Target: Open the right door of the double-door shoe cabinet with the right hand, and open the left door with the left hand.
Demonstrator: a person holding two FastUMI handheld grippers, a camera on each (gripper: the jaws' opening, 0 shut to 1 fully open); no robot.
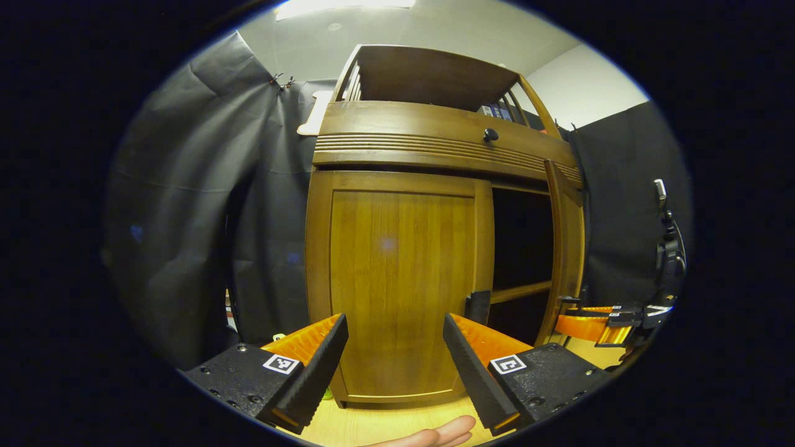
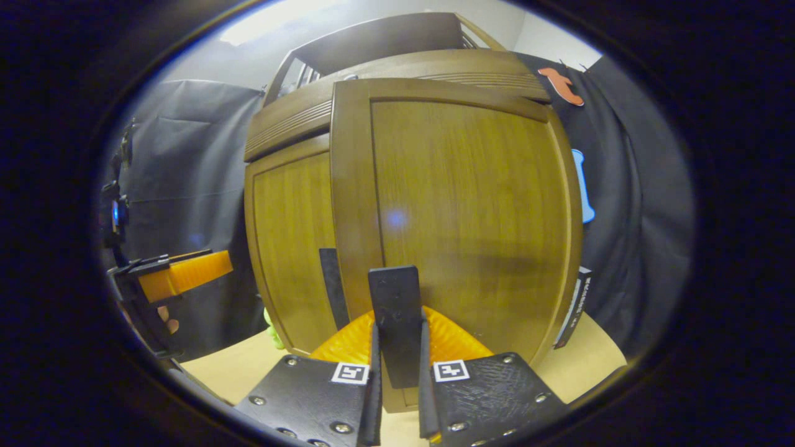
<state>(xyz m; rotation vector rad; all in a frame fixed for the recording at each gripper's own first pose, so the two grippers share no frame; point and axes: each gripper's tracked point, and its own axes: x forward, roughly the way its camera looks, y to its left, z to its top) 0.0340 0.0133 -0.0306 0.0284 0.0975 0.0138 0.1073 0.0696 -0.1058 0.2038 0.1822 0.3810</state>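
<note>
Shoe cabinet [image 1: 435, 143], wooden, standing on a pale surface [image 1: 385, 425]. Right door [image 2: 459, 211] is standing swung out, its black handle tab [image 2: 395, 323] pinched between the closed fingers of the right claw [image 2: 397, 366]. Left door [image 1: 397, 279] is sitting closed; its handle [image 1: 477, 306] is showing at the inner edge. Left claw [image 1: 395, 347] is hovering wide open, holding nothing. Advice: bring it squarely over that tab before closing. Black cloth wall [image 1: 186, 217] is draping around.

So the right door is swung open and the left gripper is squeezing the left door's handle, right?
Not quite. The right door is swung open, but the left gripper is open and short of the left door's handle, gripping nothing. The left gripper view shows it.
</note>
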